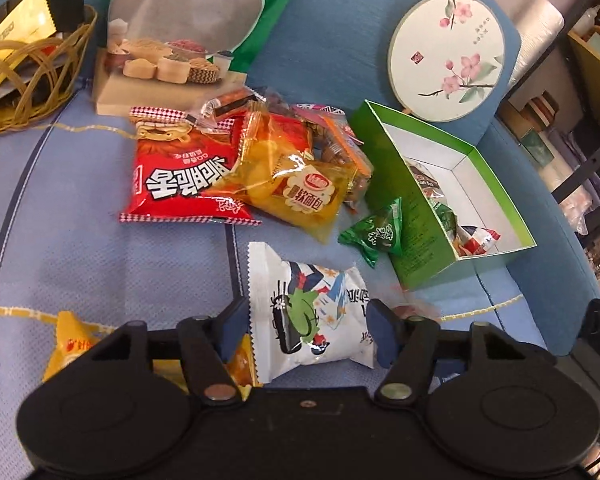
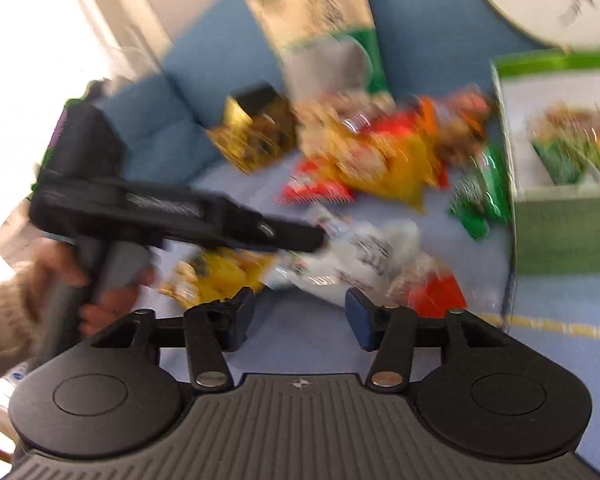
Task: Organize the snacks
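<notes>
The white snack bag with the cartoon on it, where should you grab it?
Grab the white snack bag across its puffy middle, coming from the near end, where the left hand-held gripper already has a finger on each side. It lies flat on the blue cloth, and its crimped ends are thin and slippery.

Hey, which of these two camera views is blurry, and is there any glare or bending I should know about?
Left wrist view: sharp, print on the white snack bag readable, though the fisheye bends the blue cushion edges. Right wrist view: heavy motion blur smears the snack pile and green box, only its own tongs stay crisp; the upper-left corner is washed out white.
</notes>
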`<state>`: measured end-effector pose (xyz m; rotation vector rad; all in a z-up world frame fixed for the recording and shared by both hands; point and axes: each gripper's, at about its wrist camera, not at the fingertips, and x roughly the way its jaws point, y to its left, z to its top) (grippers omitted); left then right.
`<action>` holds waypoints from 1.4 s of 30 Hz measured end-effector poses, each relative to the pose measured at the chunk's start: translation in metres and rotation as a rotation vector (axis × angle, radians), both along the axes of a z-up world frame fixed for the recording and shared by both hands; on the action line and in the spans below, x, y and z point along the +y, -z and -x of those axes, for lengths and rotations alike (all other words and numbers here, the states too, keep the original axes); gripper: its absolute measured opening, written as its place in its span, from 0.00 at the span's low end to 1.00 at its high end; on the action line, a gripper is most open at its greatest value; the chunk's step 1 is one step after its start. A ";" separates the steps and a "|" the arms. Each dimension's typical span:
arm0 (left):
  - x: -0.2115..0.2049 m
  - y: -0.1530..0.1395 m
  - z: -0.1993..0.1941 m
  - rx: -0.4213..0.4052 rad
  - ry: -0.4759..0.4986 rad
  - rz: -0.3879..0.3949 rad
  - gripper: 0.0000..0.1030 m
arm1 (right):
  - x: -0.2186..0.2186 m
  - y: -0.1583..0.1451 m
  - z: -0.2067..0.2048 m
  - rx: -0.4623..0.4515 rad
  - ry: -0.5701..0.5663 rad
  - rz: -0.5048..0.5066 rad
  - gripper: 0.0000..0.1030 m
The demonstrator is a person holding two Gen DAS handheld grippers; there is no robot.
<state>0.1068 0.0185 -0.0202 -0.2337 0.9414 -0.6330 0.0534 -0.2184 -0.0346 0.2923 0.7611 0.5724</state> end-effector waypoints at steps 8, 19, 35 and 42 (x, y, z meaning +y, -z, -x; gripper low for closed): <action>-0.006 0.006 -0.003 0.013 0.008 0.000 0.88 | -0.017 0.011 -0.011 0.047 0.109 -0.082 0.92; -0.027 -0.027 0.016 -0.104 0.062 0.009 0.34 | -0.024 -0.017 0.002 -0.071 0.148 -0.081 0.66; -0.156 -0.071 -0.026 -0.218 0.233 0.109 0.34 | -0.124 -0.048 0.007 -0.269 0.504 -0.073 0.66; -0.197 -0.058 -0.043 -0.212 0.250 0.087 0.37 | -0.135 -0.036 -0.005 -0.256 0.637 0.003 0.66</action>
